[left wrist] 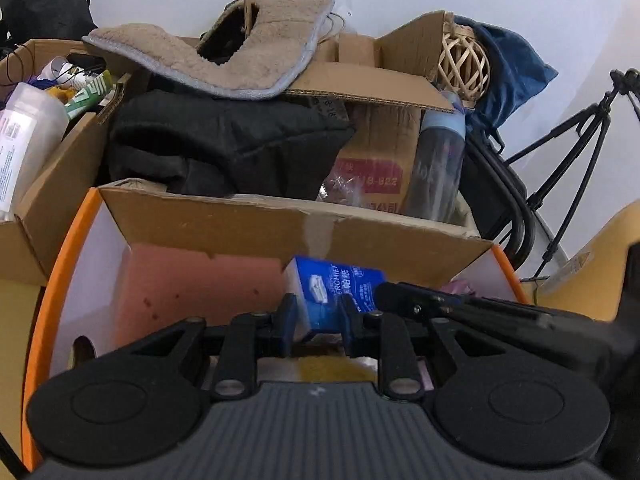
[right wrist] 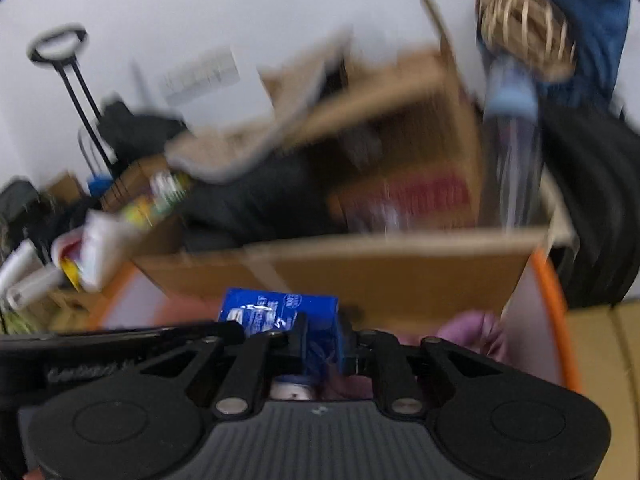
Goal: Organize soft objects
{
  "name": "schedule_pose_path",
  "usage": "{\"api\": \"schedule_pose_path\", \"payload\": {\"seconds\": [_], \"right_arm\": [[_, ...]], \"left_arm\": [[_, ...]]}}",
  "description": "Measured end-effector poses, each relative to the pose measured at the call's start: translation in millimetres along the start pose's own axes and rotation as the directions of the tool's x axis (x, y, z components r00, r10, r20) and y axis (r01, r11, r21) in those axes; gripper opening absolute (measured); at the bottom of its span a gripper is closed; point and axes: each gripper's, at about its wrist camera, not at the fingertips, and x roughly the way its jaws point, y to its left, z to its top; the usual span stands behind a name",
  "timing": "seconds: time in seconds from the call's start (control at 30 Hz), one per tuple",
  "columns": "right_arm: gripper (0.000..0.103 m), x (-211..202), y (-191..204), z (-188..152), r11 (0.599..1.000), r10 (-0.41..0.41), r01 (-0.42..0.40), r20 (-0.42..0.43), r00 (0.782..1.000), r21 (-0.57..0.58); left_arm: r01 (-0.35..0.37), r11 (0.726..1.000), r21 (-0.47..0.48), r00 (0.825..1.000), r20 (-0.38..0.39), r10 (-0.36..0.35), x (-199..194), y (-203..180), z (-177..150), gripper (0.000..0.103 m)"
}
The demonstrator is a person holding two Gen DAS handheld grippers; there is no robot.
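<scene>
Left claw [left wrist: 316, 322] clamped on white end of blue tissue pack [left wrist: 340, 290], held over orange-rimmed bin [left wrist: 52, 264]. Right claw [right wrist: 322, 350] closed tight on same pack's other end, blue wrapper pinched between pads; right view motion-blurred. Pink sponge block [left wrist: 192, 292] in bin, just left of pack. Purple cloth [right wrist: 476, 332] in bin at right. Behind bin: cardboard box [left wrist: 280, 220] with black garment [left wrist: 224, 144], beige fleece mat [left wrist: 240, 52] on top, water bottle [left wrist: 440, 160], wicker ball [left wrist: 464, 64].
</scene>
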Motion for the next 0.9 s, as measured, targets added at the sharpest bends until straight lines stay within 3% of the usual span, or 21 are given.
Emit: {"api": "schedule_pose_path", "payload": {"seconds": [0.07,0.17,0.23,0.33,0.47,0.6,0.83,0.9], "right_arm": [[0.012,-0.1,-1.8,0.0,1.000,0.006,-0.006,0.002,1.000,0.013],[0.013,1.0,12.4,0.5,0.996,-0.045,0.044,-0.013,0.999,-0.075],[0.021,-13.6,21.9,0.7,0.990,-0.049,0.051,0.013,0.999,-0.130],[0.038,-49.1,25.9,1.6,0.988,-0.041,0.053,0.082,0.996,-0.143],[0.042,-102.6,37.4,-2.2,0.981,-0.049,0.073,0.131,0.990,-0.181],[0.053,-162.4,52.1,-12.8,0.963,-0.080,0.124,0.187,0.979,-0.240],[0.062,-259.9,59.7,-51.1,0.944,-0.127,0.193,0.247,0.961,-0.267],[0.070,-282.4,60.4,-63.2,0.944,-0.136,0.207,0.267,0.954,-0.259]], "left_arm": [[-0.004,1.000,0.015,0.999,0.032,0.003,-9.0,-1.8,-0.8,0.026],[-0.017,0.999,0.051,0.996,0.089,0.012,-27.6,-2.9,-3.0,0.036],[-0.023,0.998,0.056,0.993,0.116,0.016,-41.5,0.5,-3.8,0.036],[-0.049,0.996,0.077,0.988,0.151,0.037,-70.6,2.0,-6.3,0.037],[-0.082,0.992,0.096,0.980,0.188,0.063,-118.7,1.5,-12.7,0.043],[-0.103,0.988,0.115,0.969,0.234,0.074,-170.7,-0.1,-24.0,0.051],[-0.144,0.975,0.168,0.948,0.305,0.088,-258.2,-9.4,-62.7,0.064],[-0.151,0.973,0.177,0.947,0.309,0.091,-274.9,-12.3,-74.5,0.065]]}}
